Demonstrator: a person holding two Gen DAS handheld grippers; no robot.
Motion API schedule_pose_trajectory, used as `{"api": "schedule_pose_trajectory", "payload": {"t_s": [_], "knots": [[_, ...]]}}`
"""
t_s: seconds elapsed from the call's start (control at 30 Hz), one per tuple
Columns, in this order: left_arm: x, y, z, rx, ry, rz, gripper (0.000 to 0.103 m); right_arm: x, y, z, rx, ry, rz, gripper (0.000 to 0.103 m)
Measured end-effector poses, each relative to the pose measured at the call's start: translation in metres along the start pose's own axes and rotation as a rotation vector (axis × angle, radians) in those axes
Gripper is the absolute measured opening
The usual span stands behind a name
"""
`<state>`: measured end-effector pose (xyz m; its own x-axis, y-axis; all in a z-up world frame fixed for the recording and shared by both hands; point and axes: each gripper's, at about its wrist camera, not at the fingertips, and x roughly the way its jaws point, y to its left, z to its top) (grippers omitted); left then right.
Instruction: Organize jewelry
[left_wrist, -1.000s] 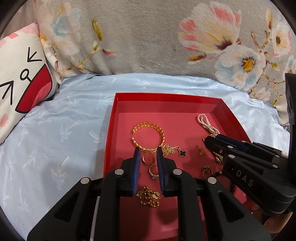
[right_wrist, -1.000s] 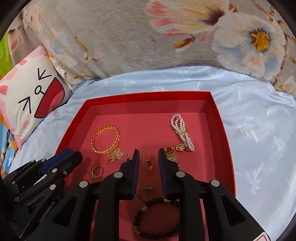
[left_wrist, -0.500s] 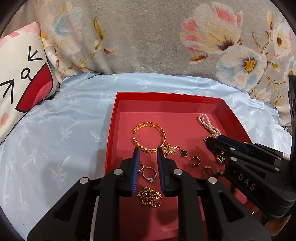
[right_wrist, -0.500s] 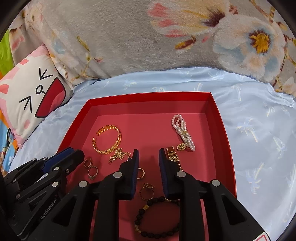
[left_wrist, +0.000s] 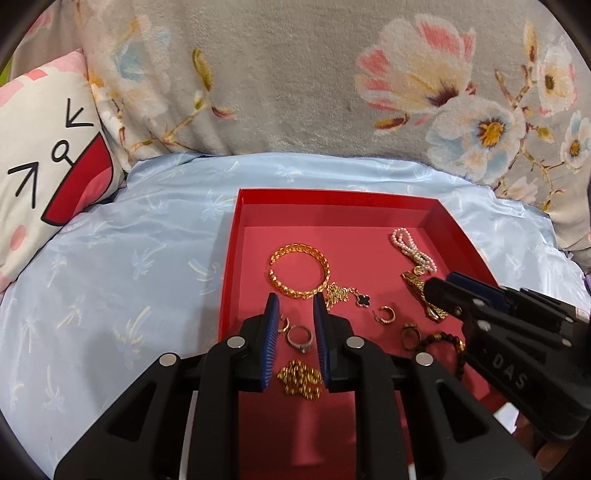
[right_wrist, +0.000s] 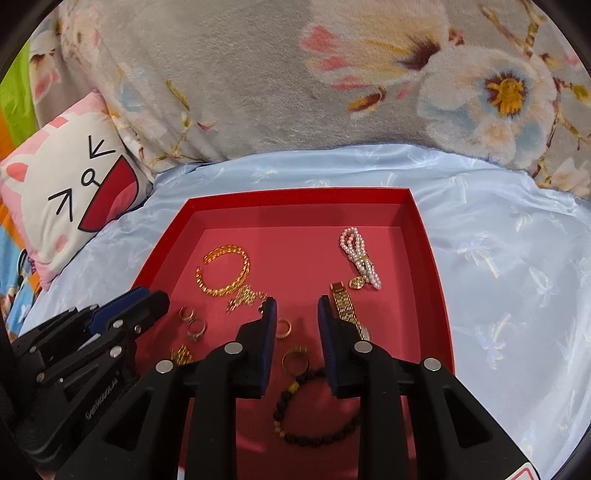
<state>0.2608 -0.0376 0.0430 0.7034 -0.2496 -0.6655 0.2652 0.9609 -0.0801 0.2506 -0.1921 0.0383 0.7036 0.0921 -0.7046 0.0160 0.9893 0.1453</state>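
A red tray (left_wrist: 227, 266) (right_wrist: 432, 254) on a blue sheet holds the jewelry. In it lie a gold bangle (left_wrist: 299, 275) (right_wrist: 223, 269), a gold chain with a black clover (left_wrist: 360, 300), a pearl strand (left_wrist: 412, 249) (right_wrist: 360, 256), a gold watch (right_wrist: 347, 310), a silver ring (left_wrist: 300, 338) (right_wrist: 195, 328), a gold hoop earring (left_wrist: 386, 314) (right_wrist: 283, 328), a gold ring (right_wrist: 295, 360), a dark bead bracelet (right_wrist: 314, 413) and a gold chain clump (left_wrist: 299, 378). My left gripper (left_wrist: 296, 306) is open and empty above the silver ring. My right gripper (right_wrist: 297, 308) is open and empty above the hoop earring.
A grey floral blanket (left_wrist: 295, 74) rises behind the tray. A white cat-face pillow (left_wrist: 44, 166) lies at the left. Blue sheet (right_wrist: 517, 277) surrounds the tray on all sides.
Both grippers have pulled back and up from the tray. A small gold earring now lies beside the silver ring, and the hoop earring lies free near the right gripper.
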Motion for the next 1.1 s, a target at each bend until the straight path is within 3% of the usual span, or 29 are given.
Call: {"api": "schedule_pose_trajectory", "payload": {"t_s": [0.23, 0.4, 0.73, 1.1], "knots": [[-0.048, -0.007, -0.024, 0.036, -0.093, 0.007, 0.021, -0.050, 0.014, -0.033, -0.053, -0.088, -0.038, 0.035], [-0.071, -0.016, -0.043, 0.056, -0.117, 0.019, 0.021, -0.077, 0.011, -0.057, -0.031, -0.111, -0.039, 0.035], [-0.074, -0.023, -0.090, 0.004, -0.035, 0.029, 0.021, -0.081, -0.006, -0.113, 0.027, -0.057, -0.044, 0.035], [-0.067, -0.029, -0.095, 0.017, 0.001, 0.037, 0.024, -0.076, 0.014, -0.124, -0.024, -0.042, -0.053, 0.038]]}}
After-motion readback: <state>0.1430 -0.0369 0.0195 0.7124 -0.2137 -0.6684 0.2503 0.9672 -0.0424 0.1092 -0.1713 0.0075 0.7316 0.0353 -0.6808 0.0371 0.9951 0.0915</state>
